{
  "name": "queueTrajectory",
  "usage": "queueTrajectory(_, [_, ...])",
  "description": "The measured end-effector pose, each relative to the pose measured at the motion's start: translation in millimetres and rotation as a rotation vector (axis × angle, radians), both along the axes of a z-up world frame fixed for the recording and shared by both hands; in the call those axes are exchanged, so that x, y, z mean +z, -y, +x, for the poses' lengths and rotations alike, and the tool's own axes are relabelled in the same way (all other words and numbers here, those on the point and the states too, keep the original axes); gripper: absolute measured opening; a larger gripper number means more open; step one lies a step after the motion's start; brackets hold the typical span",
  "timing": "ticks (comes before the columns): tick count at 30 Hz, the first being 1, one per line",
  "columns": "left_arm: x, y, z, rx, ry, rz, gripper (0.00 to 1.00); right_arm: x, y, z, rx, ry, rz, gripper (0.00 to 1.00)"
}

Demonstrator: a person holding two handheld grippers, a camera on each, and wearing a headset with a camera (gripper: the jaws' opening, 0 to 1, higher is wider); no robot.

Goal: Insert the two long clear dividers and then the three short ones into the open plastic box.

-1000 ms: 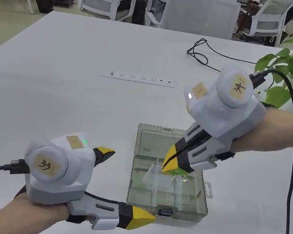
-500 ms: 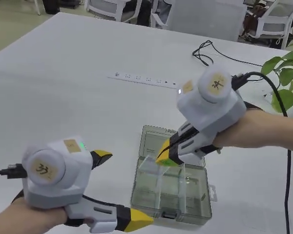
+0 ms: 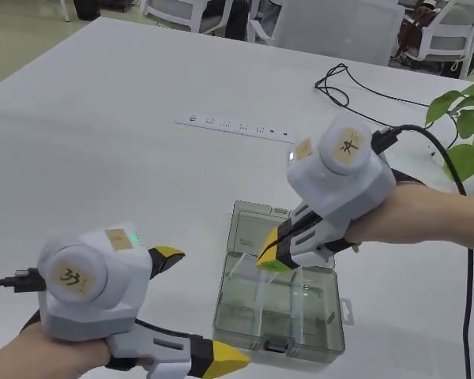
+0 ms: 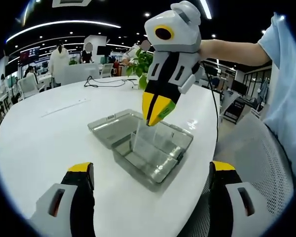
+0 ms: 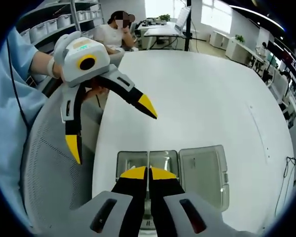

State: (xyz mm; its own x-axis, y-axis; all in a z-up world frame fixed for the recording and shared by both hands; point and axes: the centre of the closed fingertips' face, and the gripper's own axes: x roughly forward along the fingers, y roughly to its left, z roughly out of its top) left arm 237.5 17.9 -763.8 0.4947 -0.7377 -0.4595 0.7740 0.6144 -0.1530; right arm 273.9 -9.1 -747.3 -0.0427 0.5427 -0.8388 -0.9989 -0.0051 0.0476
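At rectangular box (image 3: 316, 347), flat clear divider (image 3: 247, 276) (glassy)

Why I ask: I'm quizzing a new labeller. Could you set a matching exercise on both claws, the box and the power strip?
1 right claw; 2 left claw; 3 plastic box; 4 power strip.
a wide open, empty; b lid open, on the table; c shut on a clear divider; d flat, beyond the box.
Pairs: 1-c; 2-a; 3-b; 4-d.

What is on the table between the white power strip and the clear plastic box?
Nothing: in the head view, the stretch of white table between the power strip and the plastic box is bare.
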Motion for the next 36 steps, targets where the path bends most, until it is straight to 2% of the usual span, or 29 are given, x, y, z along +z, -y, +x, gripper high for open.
queueTrajectory(12, [0.0, -1.2, -0.3, 0.005, -0.002, -0.006, 0.97, -2.9, -1.2, -0.1, -0.001, -0.006, -0.004, 0.02])
queueTrajectory(13, [-0.3, -1.1, -0.6, 0.004, -0.002, -0.007, 0.98, -2.9, -1.7, -1.9, -0.006, -0.019, -0.004, 0.02])
queueTrajectory(15, [-0.9, -0.9, -1.1, 0.004, -0.004, -0.007, 0.98, -3.7, -1.5, -1.3, 0.004, -0.003, -0.01, 0.02])
queueTrajectory(27, [-0.4, -1.1, -0.3, 0.006, -0.003, -0.01, 0.97, -10.6, -4.9, -3.0, 0.01, -0.011, -0.023, 0.02])
queueTrajectory(33, [-1.6, -1.4, -0.8, 0.009, -0.009, -0.015, 0.96, -16.4, -9.8, -4.9, 0.01, 0.001, -0.033, 0.02])
queueTrajectory(35, [-1.8, -1.5, -1.0, 0.01, -0.01, -0.017, 0.96, -18.5, -10.7, -3.6, 0.009, 0.022, -0.033, 0.02])
queueTrajectory(36, [-1.8, -1.3, -1.3, 0.01, -0.011, -0.017, 0.96, -19.5, -10.4, -5.7, 0.008, 0.013, -0.034, 0.02])
